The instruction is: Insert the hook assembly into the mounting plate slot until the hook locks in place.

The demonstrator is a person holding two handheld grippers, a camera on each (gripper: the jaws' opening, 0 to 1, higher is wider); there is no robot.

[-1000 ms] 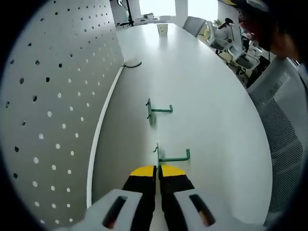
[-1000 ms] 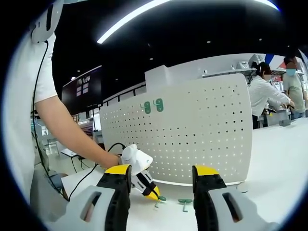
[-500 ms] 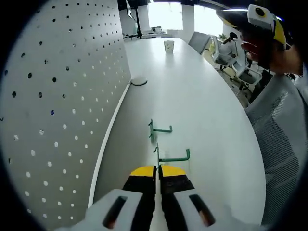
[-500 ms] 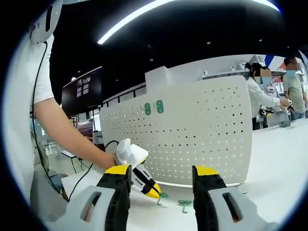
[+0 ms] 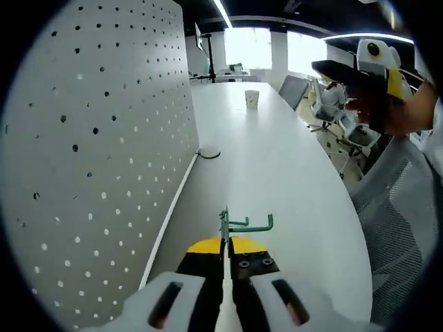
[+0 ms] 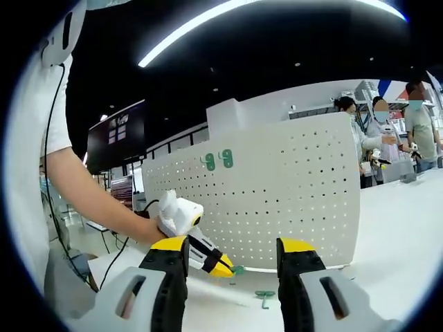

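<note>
Looking along the left gripper (image 5: 226,247), its yellow-tipped jaws stand pressed together at the bottom centre of the left gripper view, pinching the flat back of a green hook (image 5: 239,223) whose arm sticks out to the right just above the tips. The white pegboard (image 5: 97,152) fills the left half of the frame, standing on a long white table (image 5: 277,166) that runs toward the upper centre. A paper cup (image 5: 252,99) stands far off near the top, and a dark cable (image 5: 208,153) loops at the board's foot. The other gripper appears at the upper right, held by a hand.

In the right gripper view, the right gripper (image 6: 232,259) rises from the bottom with its jaws spread wide and nothing between them. The pegboard (image 6: 277,194) stands upright across the middle, with two green hooks (image 6: 217,160) mounted near its upper left. The left gripper (image 6: 197,245) sits at lower left, gripping the hook (image 6: 237,270) at its tip just in front of the board. A second green hook (image 6: 264,296) lies on the table (image 6: 394,235) between the right jaws.
</note>
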